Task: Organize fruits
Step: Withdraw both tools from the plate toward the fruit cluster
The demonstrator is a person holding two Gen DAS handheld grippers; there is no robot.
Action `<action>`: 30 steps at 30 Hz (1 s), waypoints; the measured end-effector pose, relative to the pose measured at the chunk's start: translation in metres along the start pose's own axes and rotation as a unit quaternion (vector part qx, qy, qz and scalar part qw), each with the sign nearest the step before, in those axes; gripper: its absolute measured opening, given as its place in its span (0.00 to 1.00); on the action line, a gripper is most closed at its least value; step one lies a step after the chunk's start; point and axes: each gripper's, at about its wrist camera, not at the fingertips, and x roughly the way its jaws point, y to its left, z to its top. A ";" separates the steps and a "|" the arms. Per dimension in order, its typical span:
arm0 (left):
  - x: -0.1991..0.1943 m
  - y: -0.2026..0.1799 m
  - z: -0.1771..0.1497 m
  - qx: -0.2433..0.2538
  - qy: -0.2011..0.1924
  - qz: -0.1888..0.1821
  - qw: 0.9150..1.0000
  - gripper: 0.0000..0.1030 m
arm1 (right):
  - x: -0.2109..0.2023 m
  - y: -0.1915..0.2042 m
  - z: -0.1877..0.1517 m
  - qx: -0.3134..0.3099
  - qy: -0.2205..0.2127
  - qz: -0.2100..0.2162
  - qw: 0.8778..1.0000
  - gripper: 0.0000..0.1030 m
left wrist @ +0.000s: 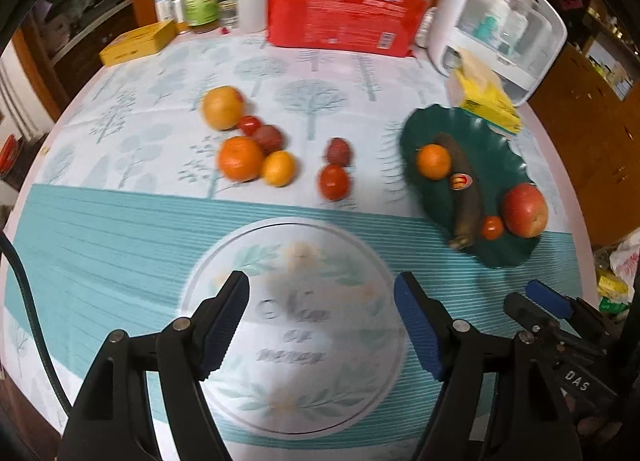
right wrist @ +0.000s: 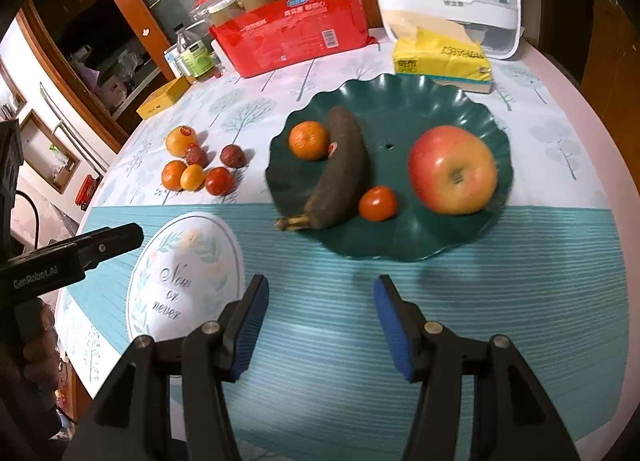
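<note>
Fruits [right wrist: 198,167]: 7 loose, blurred cluster

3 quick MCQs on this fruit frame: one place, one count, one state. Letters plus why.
1. Where does the apple lie?
A. on the green plate
B. on the bare cloth
C. on the tissue pack

2. How many fruits lie on the plate?
A. two
B. four
C. six

3. How do the left tool and right tool stand?
A. both shut on fruit
B. left holds an orange
C. both open, holding nothing

Key:
1 A, the apple sits inside the plate's rim.
2 B, apple, banana, orange and tomato.
3 C, only tablecloth shows between each pair of pads.
</note>
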 end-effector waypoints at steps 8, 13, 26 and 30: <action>-0.007 0.051 0.006 -0.010 0.002 0.019 1.000 0.74 | 0.011 0.033 -0.003 0.022 0.015 0.006 1.000 0.53; -0.009 0.077 0.014 0.003 0.005 0.025 1.000 0.76 | 0.024 0.052 -0.002 0.057 0.032 0.013 0.998 0.53; 0.001 0.115 0.058 0.083 0.015 0.020 0.996 0.78 | 0.060 0.090 0.013 0.140 0.057 0.000 0.989 0.53; 0.010 0.117 0.072 0.109 0.018 0.012 0.994 0.78 | 0.071 0.100 0.025 0.145 0.055 -0.006 0.988 0.53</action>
